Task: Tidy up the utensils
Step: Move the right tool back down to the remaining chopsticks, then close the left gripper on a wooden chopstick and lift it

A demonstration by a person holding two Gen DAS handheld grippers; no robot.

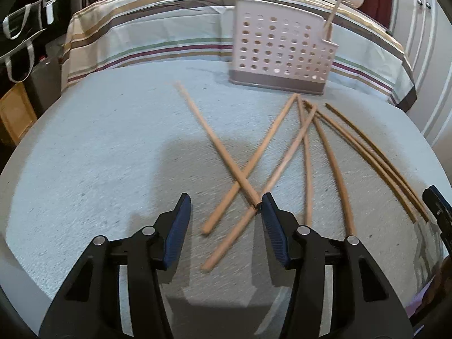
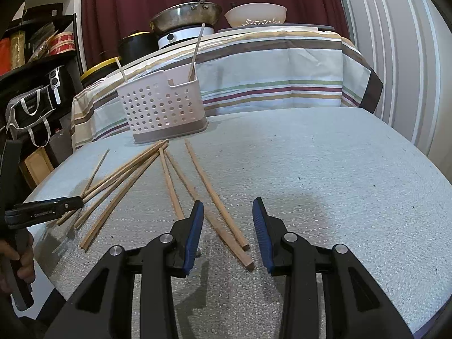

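The left wrist view is motion-blurred, so the holder and the chopsticks look soft-edged. One chopstick's near end is hidden behind the left gripper. The holder's walls hide the lower parts of the sticks standing inside. The right gripper is cut off by the picture's edge.

A home kitchen or dining corner. Ahead of the tool, a frying pan sits on a small cooker beside a white colander, on a striped tablecloth. A dark red curtain hangs behind. Off to the left, cluttered shelves and a hanging bag.
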